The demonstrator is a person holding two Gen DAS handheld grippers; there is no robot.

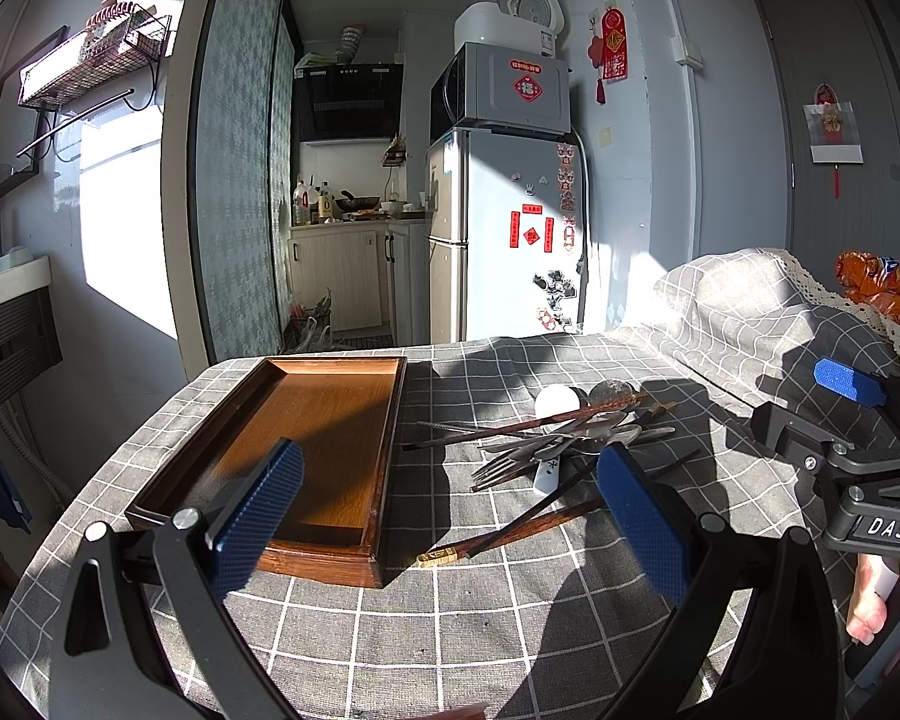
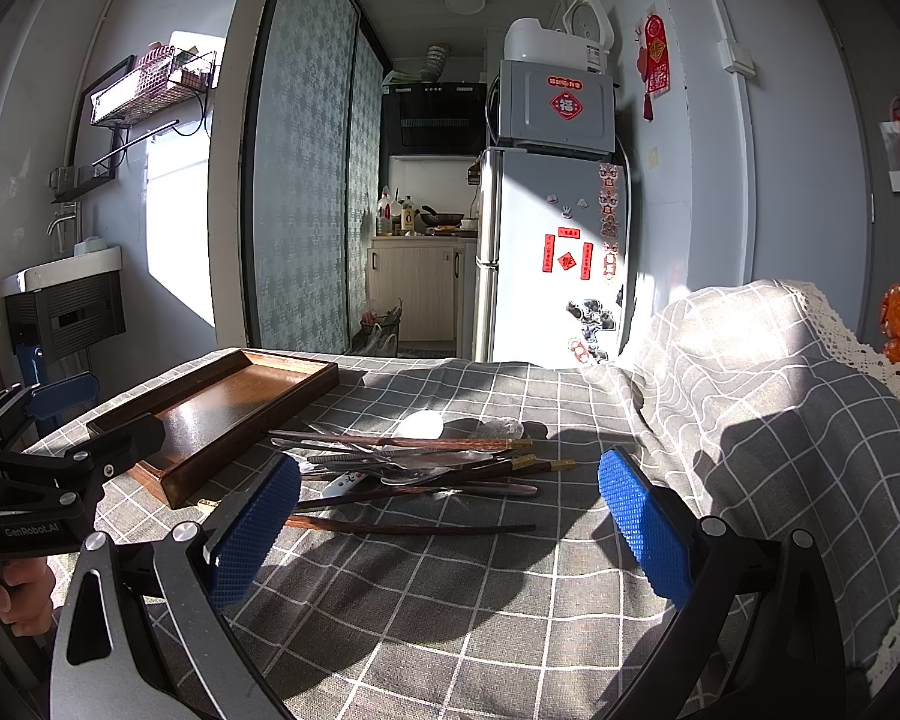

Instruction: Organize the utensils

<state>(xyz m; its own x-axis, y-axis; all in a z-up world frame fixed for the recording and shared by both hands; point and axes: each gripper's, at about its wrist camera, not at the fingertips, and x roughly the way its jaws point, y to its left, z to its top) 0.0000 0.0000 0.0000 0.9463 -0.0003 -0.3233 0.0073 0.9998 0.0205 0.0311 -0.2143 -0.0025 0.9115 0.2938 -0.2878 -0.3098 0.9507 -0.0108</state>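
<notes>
**Me:** Since nothing sits in the wooden tray (image 1: 324,450) yet, I think the job has not really started. My left gripper (image 1: 450,516) hangs just above the checked cloth (image 1: 450,630) with its blue pads far apart. It holds nothing.

**Helper:** And your other one?

**Me:** My right gripper (image 2: 450,522) is the same. Its pads are spread wide and nothing is between them. It hangs low, near the pile.

**Helper:** Where is the pile?

**Me:** All the utensils (image 2: 414,462) lie in one heap on the cloth, just to the right of the tray. I see dark wooden chopsticks (image 2: 408,529), metal forks (image 1: 510,462), some metal spoons and a white spoon (image 1: 555,405). They cross over each other, so I cannot count them.

**Helper:** Why are your grippers wide like that?

**Me:** I think it is so they can drop over a thin stick or handle and then squeeze. One loose chopstick lies closest to my right gripper, apart from most of the heap. That looks like the easy one to take first.

**Helper:** Why is the tray so close?

**Me:** I guess so each piece only has a short trip. Its long side runs next to the heap.

**Helper:** Anything tricky?

**Me:** The sticks are thin and lie flat, and the cloth is soft. I could pinch the cloth too. Pulling one piece may drag the others.
</notes>
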